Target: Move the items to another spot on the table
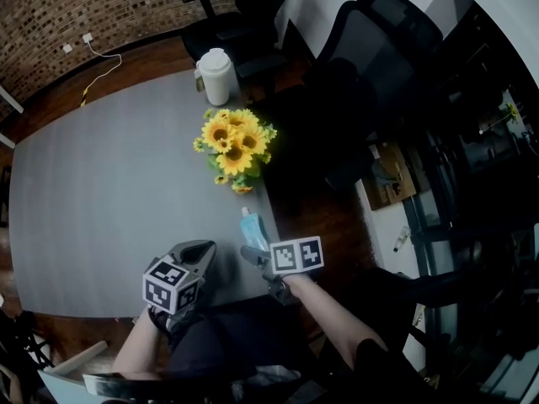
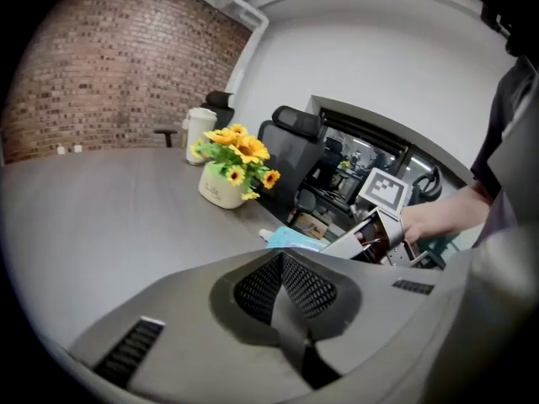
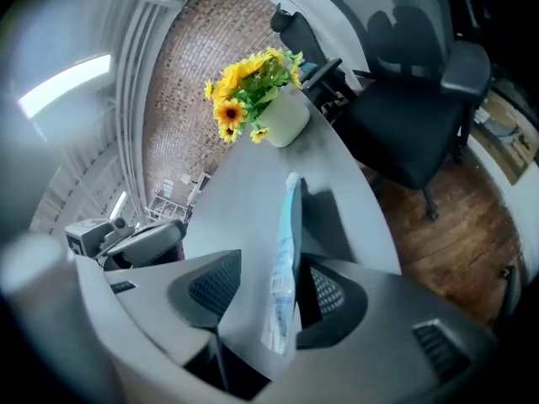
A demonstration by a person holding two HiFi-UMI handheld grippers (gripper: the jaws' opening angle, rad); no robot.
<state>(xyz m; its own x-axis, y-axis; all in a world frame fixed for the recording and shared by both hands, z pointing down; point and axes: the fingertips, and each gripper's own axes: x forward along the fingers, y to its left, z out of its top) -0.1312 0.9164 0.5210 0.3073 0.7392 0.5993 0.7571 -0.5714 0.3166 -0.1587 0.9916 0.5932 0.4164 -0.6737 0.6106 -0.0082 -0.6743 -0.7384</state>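
My left hand-held gripper (image 1: 200, 249) is closest, its jaws pressed together with nothing in them. My right hand-held gripper (image 3: 278, 263) has its jaws partly apart around a blue pouch (image 3: 289, 225). The pouch stands on edge against one pad, with a gap at the other. It is at the near right edge of the grey surface (image 1: 109, 183), on my side of the potted sunflowers (image 1: 233, 146).

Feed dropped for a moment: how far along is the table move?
Nothing shows as finished. In hand: blue pouch between the right gripper's parted jaws, unclamped, near the table edge. Remaining: sunflower pot and white jug, both untouched; left gripper shut, empty.
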